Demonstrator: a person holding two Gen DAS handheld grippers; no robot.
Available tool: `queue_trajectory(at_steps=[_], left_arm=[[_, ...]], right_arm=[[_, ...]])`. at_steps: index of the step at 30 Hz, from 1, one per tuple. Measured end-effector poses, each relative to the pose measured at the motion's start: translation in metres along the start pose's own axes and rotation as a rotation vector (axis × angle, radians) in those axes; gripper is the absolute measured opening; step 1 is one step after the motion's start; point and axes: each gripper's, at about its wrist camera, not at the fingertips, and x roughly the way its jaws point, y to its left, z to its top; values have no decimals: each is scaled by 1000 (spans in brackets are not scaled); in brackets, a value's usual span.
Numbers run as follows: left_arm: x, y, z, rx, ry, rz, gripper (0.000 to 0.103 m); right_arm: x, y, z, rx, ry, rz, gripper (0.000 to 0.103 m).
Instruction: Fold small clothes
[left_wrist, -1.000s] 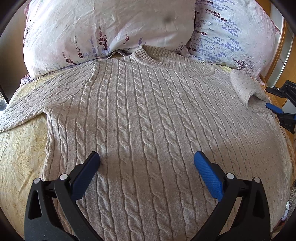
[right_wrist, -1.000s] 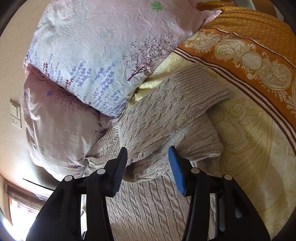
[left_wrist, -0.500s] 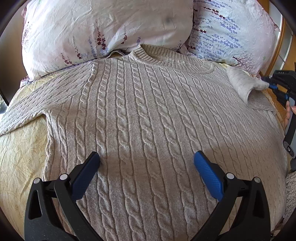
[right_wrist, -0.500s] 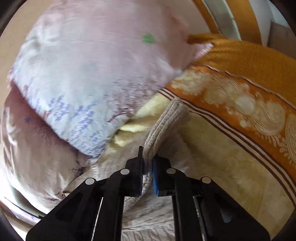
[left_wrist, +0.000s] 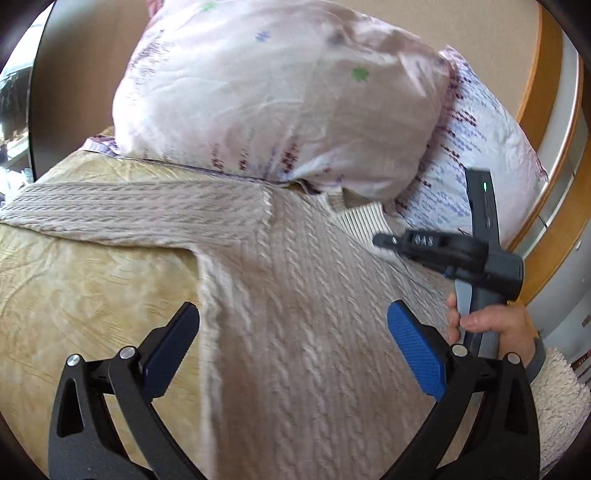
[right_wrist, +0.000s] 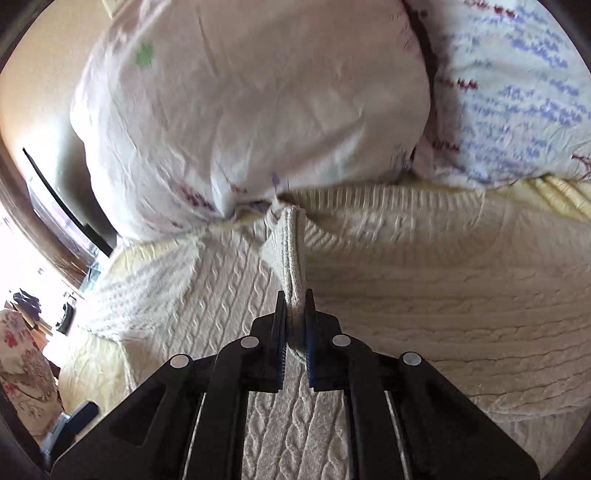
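Since a second ago our right gripper (right_wrist: 294, 325) has closed on the sleeve cuff (right_wrist: 291, 258) and carried it over the sweater (left_wrist: 314, 332) chest. We're folding this sleeve in; next, lay the cuff flat ahead and release, while our left gripper (left_wrist: 291, 347) hovers open and empty above the sweater's other side

The sweater (left_wrist: 295, 314) is pale beige with a cable-knit pattern, its cuff (right_wrist: 293, 254) ribbed in the same tone. The bedspread (left_wrist: 74, 280) is soft yellow with a faint tone-on-tone pattern. One pillow (left_wrist: 277, 103) is pale pink with dark red and purple sprigs and small green and blue marks; the other pillow (left_wrist: 480, 147) is white with lavender-blue and dark red flower spikes. The left gripper (left_wrist: 291, 345) is black with blue pads (left_wrist: 415, 347); the right gripper (right_wrist: 295, 317) is black too.
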Motion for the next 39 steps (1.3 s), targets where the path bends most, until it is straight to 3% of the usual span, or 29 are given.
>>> queue_trajectory(at_steps=[5, 9, 17, 19, 20, 21, 23, 26, 28, 30, 35, 39], left_arm=[[-17, 74, 21, -90, -90, 78, 101], [-22, 117, 33, -181, -144, 55, 101], [-10, 159, 36, -361, -101, 42, 101], [-5, 166, 36, -395, -71, 36, 101], [-4, 170, 36, -420, -60, 24, 101], [-2, 174, 35, -447, -49, 14, 101], [0, 183, 36, -504, -29, 3, 101], [4, 196, 39, -584, -11, -16, 98], [6, 200, 42, -617, -7, -40, 89], [12, 205, 45, -663, 10, -60, 80], [25, 210, 49, -782, -5, -76, 74], [29, 221, 49, -914, -44, -7, 66]], right_arm=[[-5, 5, 2, 4, -5, 15, 9], [5, 33, 9, -29, 4, 35, 9], [20, 66, 0, -57, 49, 74, 9], [20, 69, -2, -66, 67, 91, 14], [15, 69, -3, -63, 76, 113, 25], [9, 68, -4, -58, 84, 138, 48], [-14, 64, -8, -48, 47, 169, 79], [-50, 54, -16, -78, -17, 209, 82], [-71, 37, -23, -80, -53, 227, 85], [-84, 19, -27, -65, -73, 218, 85], [-108, -33, -28, -27, -116, 194, 85], [-118, -59, -31, -35, -144, 173, 85]])
